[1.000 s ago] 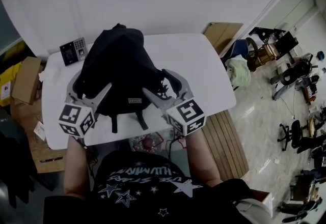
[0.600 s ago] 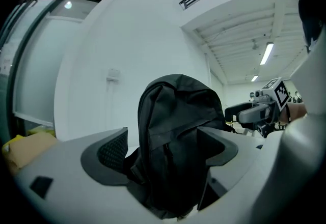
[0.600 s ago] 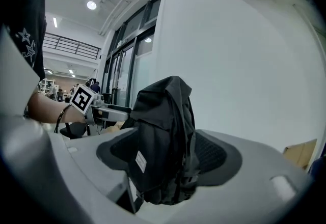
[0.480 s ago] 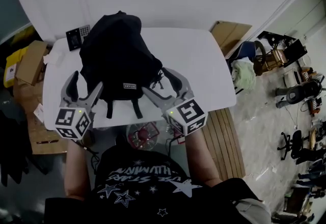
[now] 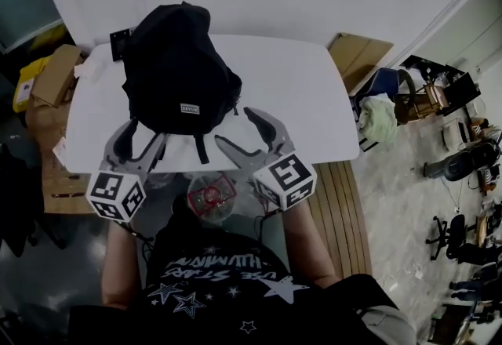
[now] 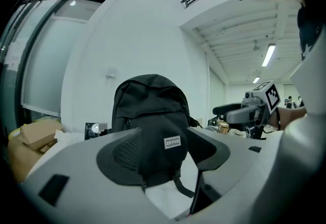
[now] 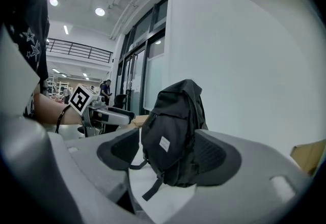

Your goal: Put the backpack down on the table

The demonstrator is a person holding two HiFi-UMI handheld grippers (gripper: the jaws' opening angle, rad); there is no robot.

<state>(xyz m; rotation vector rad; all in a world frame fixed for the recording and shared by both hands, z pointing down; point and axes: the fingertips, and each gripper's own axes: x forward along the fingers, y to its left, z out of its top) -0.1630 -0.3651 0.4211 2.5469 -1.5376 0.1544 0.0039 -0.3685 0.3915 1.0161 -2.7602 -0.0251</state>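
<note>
The black backpack (image 5: 179, 73) stands upright on the white table (image 5: 290, 92), left of the middle, with its straps trailing toward the near edge. My left gripper (image 5: 143, 136) is by the pack's lower front edge. Its jaws are closing, with nothing gripped between them. In the left gripper view the backpack (image 6: 150, 116) sits just past my left gripper (image 6: 165, 154). My right gripper (image 5: 235, 128) hangs open beside the pack's lower right corner, clear of it. In the right gripper view the backpack (image 7: 175, 131) stands beyond my right gripper (image 7: 168, 156).
A keypad device (image 5: 119, 39) lies behind the backpack. Cardboard boxes (image 5: 55, 73) stand left of the table, and a cardboard sheet (image 5: 361, 57) leans at its right. A clear container with something red (image 5: 210, 196) is below the near edge. Chairs and clutter fill the floor at right.
Both grippers have drawn back from the backpack's sides toward the near table edge. The left jaws stand narrower. The backpack stays standing on the table.
</note>
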